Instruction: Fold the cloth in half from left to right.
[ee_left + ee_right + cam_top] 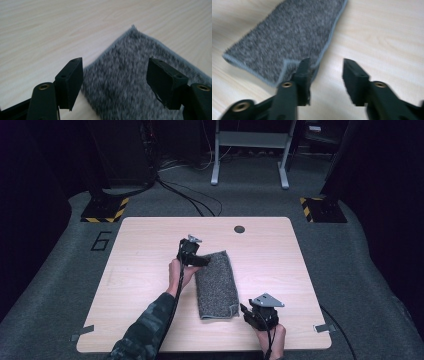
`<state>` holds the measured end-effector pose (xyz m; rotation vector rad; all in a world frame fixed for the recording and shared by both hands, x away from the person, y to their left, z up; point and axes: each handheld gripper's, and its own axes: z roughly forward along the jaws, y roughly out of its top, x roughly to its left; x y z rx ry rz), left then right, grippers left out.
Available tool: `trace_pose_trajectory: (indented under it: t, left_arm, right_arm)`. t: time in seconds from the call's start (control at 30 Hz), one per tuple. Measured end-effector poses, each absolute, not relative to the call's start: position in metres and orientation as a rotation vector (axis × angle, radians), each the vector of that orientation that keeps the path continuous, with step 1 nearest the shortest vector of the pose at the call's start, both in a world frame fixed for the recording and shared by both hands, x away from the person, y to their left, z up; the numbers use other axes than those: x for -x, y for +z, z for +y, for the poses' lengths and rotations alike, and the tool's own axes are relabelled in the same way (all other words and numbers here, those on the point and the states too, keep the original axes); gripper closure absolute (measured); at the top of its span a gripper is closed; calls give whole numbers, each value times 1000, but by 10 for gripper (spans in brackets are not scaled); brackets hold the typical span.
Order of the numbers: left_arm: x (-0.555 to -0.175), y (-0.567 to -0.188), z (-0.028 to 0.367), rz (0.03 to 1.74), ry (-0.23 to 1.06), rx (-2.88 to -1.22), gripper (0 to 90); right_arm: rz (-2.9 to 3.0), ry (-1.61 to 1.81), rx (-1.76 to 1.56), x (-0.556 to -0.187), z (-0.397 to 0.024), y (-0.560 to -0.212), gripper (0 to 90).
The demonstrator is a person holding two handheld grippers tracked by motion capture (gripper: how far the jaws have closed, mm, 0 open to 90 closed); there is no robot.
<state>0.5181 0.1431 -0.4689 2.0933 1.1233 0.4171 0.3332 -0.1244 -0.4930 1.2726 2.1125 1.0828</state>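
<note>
The grey towel lies folded in a long strip mid-table — the fold looks done. My left gripper and right gripper both stand apart, holding nothing — perhaps one more fold remains.

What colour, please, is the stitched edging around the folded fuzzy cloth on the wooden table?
Light blue-grey edging on a speckled grey cloth, clearest in the right gripper view.
</note>
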Motion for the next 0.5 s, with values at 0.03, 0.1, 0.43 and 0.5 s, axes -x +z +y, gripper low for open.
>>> trace_pose_trajectory:
  t: [0.03, 0.1, 0.43, 0.5]
  left_arm:
    - [-512, -471, 145, 1110, 412, -2103, 282]
    - [-499, -474, 147, 1097, 412, -2112, 277]
    - [-423, -501, 154, 1018, 329, -2159, 229]
    - [-406, -503, 151, 986, 322, -2179, 220]
  right_arm:
    - [2121, 1079, -1266, -337, -122, -491, 546]
    - [2141, 1073, -1239, -344, -116, -488, 506]
    - [2274, 951, -1209, -374, -83, -498, 447]
    - [2277, 929, -1210, -374, -84, -501, 444]
